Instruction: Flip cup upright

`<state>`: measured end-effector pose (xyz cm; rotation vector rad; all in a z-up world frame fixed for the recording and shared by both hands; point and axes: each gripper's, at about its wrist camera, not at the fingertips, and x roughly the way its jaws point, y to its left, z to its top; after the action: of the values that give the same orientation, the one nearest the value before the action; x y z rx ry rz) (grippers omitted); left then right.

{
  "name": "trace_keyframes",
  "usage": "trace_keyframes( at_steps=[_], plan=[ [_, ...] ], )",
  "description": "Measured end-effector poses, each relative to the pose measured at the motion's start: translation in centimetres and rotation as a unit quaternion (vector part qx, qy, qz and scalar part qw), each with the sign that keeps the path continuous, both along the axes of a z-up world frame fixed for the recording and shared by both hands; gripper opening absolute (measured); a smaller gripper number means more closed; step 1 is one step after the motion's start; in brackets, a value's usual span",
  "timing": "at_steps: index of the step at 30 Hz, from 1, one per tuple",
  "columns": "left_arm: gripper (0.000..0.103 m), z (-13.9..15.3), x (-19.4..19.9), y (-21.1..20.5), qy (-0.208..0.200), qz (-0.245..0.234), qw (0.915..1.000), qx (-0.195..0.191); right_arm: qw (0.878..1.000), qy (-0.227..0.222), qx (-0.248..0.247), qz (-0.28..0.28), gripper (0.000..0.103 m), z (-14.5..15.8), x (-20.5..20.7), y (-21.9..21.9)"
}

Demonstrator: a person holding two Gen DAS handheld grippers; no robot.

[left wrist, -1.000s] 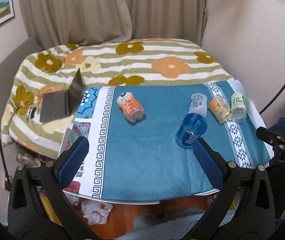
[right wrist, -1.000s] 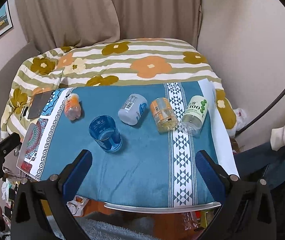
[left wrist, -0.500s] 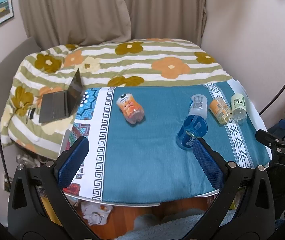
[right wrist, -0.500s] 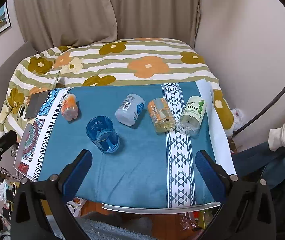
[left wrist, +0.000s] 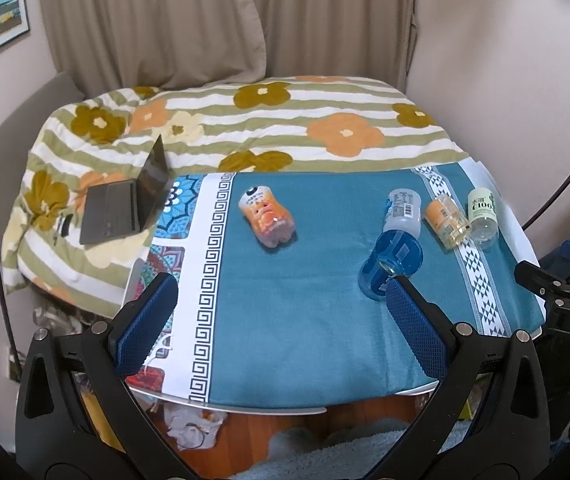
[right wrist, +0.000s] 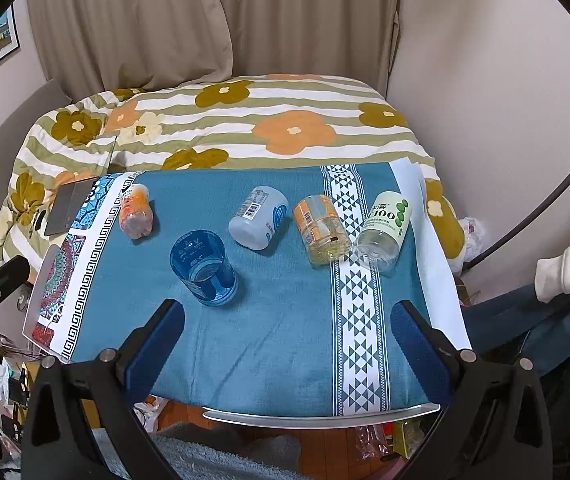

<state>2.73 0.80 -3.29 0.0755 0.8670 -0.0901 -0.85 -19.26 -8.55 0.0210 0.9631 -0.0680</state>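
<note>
A clear blue cup (right wrist: 203,267) stands on the teal cloth with its base up, shown in the left wrist view (left wrist: 389,263) by my right finger pad. My left gripper (left wrist: 281,324) is open and empty above the table's front edge, left of the cup. My right gripper (right wrist: 287,346) is open and empty above the front edge, the cup just beyond its left finger. Four bottles lie on their sides: orange (right wrist: 136,216), white-blue (right wrist: 259,222), amber (right wrist: 322,230), clear green-label (right wrist: 385,226).
The table (right wrist: 321,419) carries a teal cloth with white patterned bands. A flowered quilt (right wrist: 285,128) lies behind it, an open laptop (left wrist: 125,204) at the left. A person's sleeve (right wrist: 565,268) is at the right. Clutter lies on the floor below.
Both grippers have drawn back and risen slightly, so the table looks a little farther away. Cup and bottles have not moved.
</note>
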Motion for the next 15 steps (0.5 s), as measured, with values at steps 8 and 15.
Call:
trace_keyframes(
  at_steps=[8, 15],
  plan=[
    [0.103, -0.04, 0.03, 0.28, 0.0, 0.0, 1.0, 0.0, 1.0, 0.0, 0.0, 0.0, 0.103, 0.03, 0.04, 0.1],
    [0.103, -0.07, 0.11, 0.69, -0.001, 0.0, 1.0, -0.003, 1.0, 0.0, 0.0, -0.001, 0.103, 0.03, 0.08, 0.08]
  ],
)
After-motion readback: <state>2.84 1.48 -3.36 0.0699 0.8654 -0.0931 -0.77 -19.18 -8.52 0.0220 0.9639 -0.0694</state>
